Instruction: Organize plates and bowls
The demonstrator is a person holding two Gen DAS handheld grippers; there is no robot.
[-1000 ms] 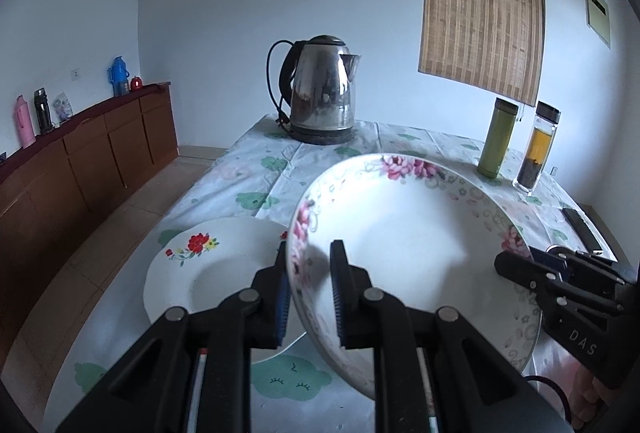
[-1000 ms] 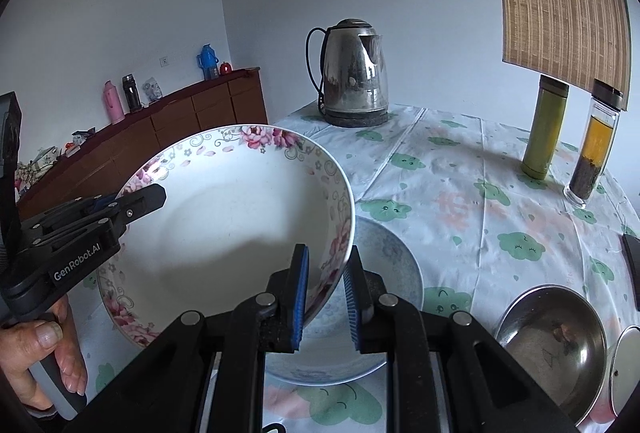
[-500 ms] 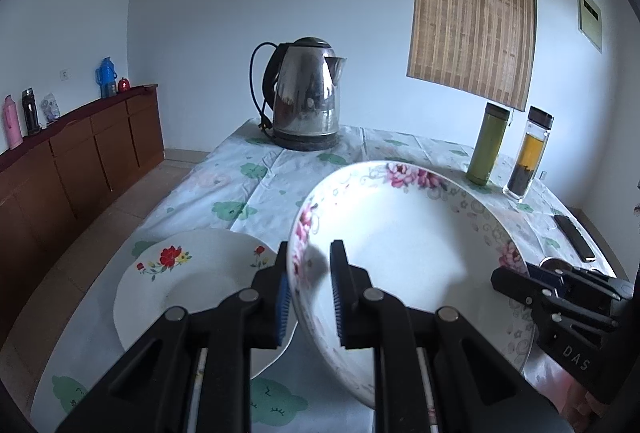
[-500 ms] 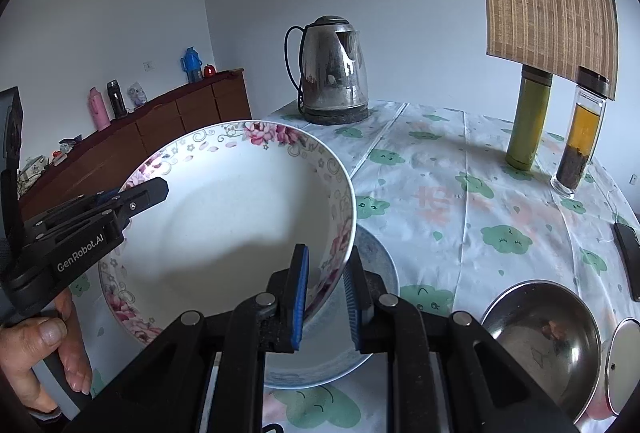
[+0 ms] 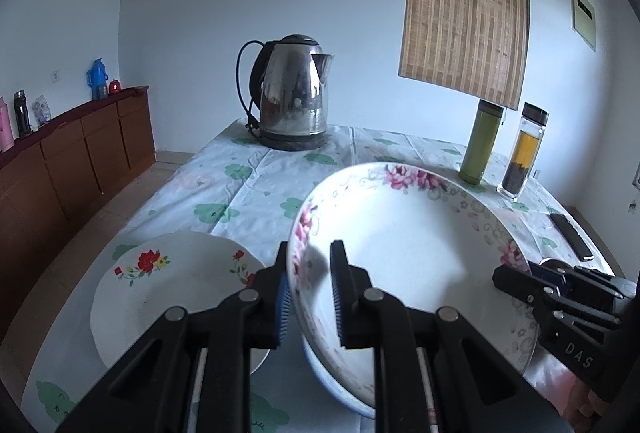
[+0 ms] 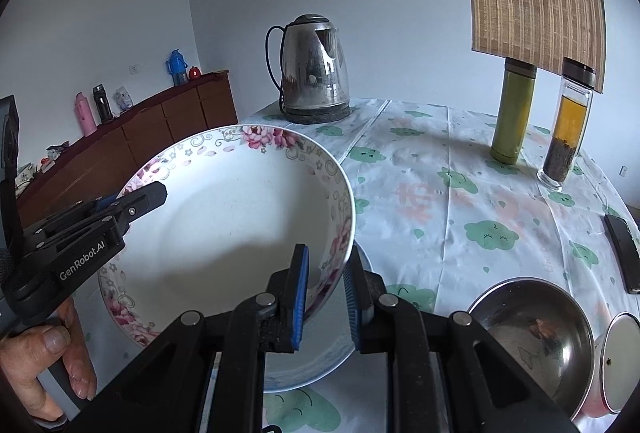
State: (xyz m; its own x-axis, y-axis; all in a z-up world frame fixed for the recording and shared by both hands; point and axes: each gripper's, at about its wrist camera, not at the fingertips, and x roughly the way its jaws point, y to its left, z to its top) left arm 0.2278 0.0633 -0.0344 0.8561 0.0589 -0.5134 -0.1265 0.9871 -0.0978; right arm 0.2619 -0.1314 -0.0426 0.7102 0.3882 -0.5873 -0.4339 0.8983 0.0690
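Mid-task: floral bowl [image 6: 240, 233] held off the table, left gripper [image 5: 308, 297] and right gripper [image 6: 326, 297] each clamped on opposite rim sections, above blue-rimmed plate [image 6: 320, 365]; red-flower plate [image 5: 172, 297] and steel bowl [image 6: 532, 341] lie unstacked.

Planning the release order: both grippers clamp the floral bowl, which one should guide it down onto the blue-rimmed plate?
Right, probably. The right gripper grips the floral bowl directly above the blue-rimmed plate.
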